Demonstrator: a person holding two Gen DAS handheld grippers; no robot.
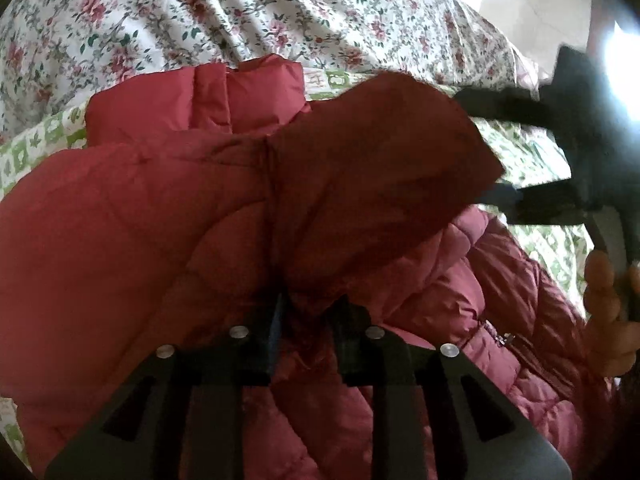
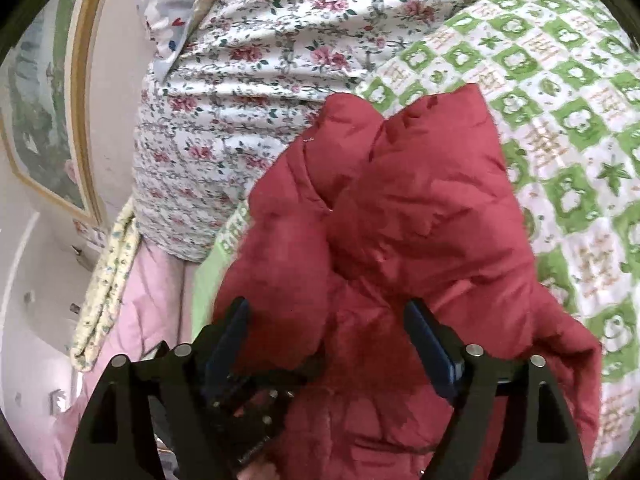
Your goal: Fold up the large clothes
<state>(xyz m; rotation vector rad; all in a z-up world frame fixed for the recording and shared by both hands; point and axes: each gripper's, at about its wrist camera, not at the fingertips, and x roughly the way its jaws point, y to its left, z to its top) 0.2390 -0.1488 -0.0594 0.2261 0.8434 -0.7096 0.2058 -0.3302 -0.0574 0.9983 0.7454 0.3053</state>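
Green-checked bed cover carries a quilted red puffer jacket; left claw pinches its fold, right claw spread around it.

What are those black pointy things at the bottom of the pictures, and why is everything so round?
They are grabbing tools, one in each of a person's hands. A small wide-eyed camera on each tool bends the picture round. One picture looks along the left tool, the other along the right tool. A puffy red jacket lies on a bed with a green-checked cover and a flowery quilt. The left tool's fingers sit close together with jacket fabric bunched between them. The right tool's fingers stand wide apart around the jacket, not squeezing it. The person's hand shows too.
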